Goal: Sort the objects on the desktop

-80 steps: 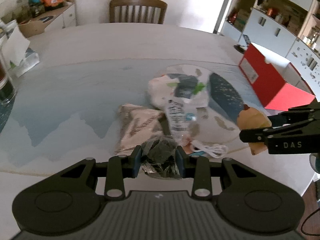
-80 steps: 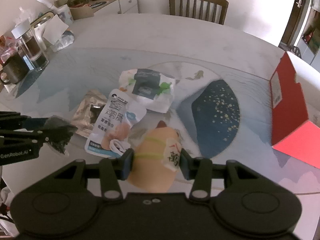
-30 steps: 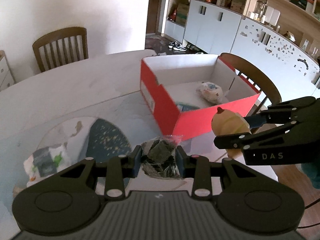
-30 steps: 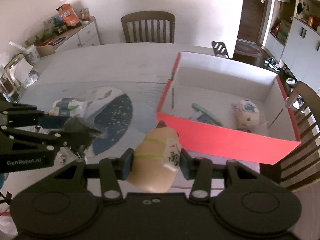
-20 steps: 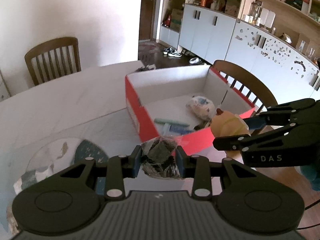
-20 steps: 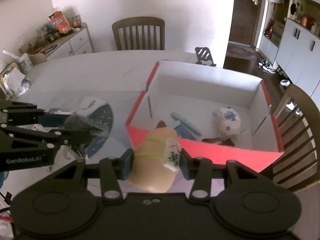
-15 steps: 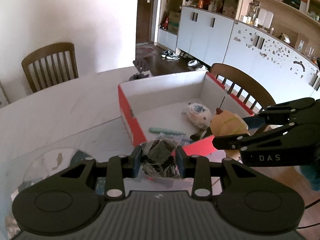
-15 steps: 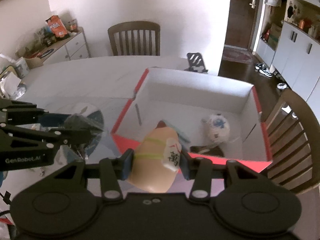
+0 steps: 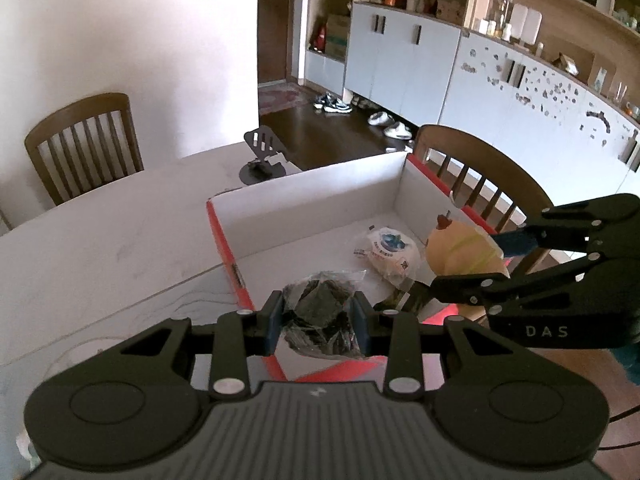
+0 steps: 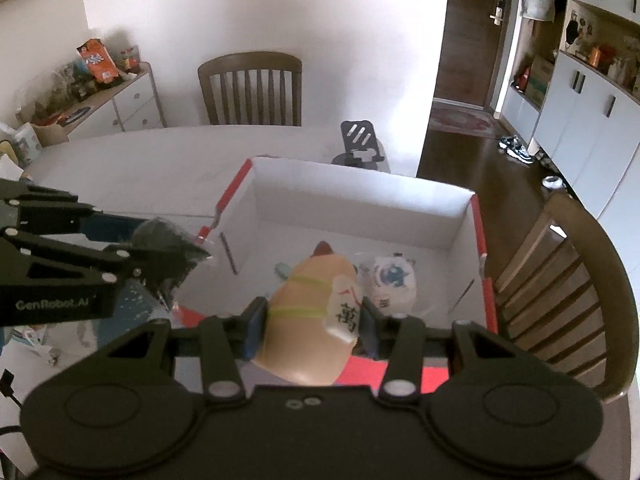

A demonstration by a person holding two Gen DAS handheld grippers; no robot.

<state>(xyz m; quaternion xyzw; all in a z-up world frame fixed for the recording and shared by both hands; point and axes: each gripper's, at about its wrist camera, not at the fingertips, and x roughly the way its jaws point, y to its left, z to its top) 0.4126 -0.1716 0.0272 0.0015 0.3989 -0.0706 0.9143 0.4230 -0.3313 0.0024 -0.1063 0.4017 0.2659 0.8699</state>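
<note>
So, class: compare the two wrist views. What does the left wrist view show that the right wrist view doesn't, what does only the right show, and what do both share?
Only the left wrist view: the spotted white cabinets with shelving above.

Only the right wrist view: the side cabinet with an orange snack bag on top.

Both: the red box holding a white packet, the left gripper shut on a dark packet, the right gripper shut on a tan toy, and the phone stand.
</note>
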